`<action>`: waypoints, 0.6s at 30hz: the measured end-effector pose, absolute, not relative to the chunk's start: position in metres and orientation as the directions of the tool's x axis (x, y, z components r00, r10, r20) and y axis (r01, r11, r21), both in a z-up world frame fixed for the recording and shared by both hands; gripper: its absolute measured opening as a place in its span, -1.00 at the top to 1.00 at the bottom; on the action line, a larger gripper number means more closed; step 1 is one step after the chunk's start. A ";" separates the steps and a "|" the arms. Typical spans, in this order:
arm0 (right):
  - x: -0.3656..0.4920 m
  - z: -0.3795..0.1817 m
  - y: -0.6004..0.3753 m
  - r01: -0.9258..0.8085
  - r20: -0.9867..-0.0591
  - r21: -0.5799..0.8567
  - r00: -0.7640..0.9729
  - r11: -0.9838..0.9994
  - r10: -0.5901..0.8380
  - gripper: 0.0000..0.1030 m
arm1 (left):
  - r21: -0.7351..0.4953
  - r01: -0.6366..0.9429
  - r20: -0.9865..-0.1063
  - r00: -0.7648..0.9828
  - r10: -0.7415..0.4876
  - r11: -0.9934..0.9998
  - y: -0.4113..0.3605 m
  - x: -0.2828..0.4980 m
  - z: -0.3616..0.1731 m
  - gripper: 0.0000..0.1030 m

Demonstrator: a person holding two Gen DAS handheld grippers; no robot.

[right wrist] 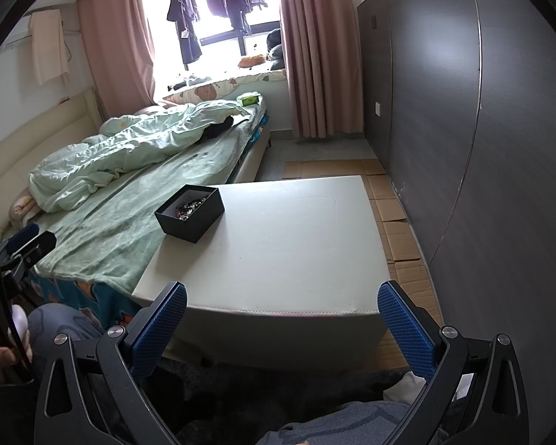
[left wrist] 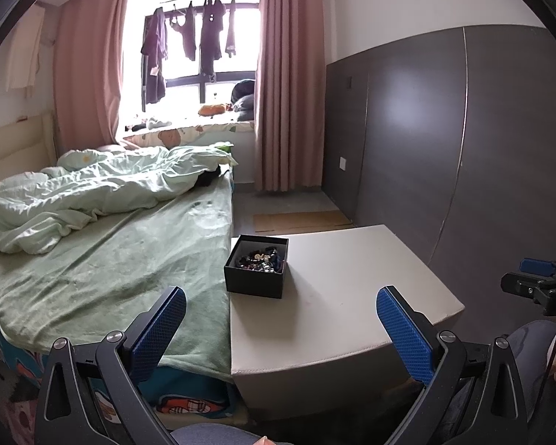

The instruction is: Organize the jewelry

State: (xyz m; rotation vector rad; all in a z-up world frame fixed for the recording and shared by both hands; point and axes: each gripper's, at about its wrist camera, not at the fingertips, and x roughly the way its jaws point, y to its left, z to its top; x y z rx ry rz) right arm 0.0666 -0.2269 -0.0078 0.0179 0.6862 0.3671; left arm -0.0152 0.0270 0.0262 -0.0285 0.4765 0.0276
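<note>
The jewelry (left wrist: 258,258) is lying heaped inside the black box (left wrist: 255,282), which is sitting lidless near the left edge of the white table (right wrist: 278,244). Both the left gripper (left wrist: 281,328) and right gripper (right wrist: 282,324) are hovering spread wide, holding nothing. The pieces are probably tangled; this is fitting either gathered-in or awaiting sorting.

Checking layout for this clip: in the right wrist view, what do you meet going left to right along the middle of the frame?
Left gripper → bed → black box of jewelry → white table → cardboard → grey wall panel.
</note>
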 end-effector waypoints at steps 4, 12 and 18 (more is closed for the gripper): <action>0.067 -0.009 -0.228 -0.323 -0.615 0.139 0.713 0.936 0.337 -1.00 | -0.025 -0.034 -0.459 0.888 0.018 0.999 0.027 -0.014 0.027 -0.99; 0.066 -0.009 -0.227 -0.325 -0.615 0.138 0.713 0.936 0.338 -1.00 | -0.036 -0.022 -0.453 0.892 0.003 0.999 0.029 -0.016 0.028 -0.99; 0.063 -0.007 -0.225 -0.325 -0.610 0.142 0.715 0.935 0.341 -1.00 | -0.044 -0.024 -0.455 0.890 0.001 0.999 0.032 -0.011 0.027 -0.99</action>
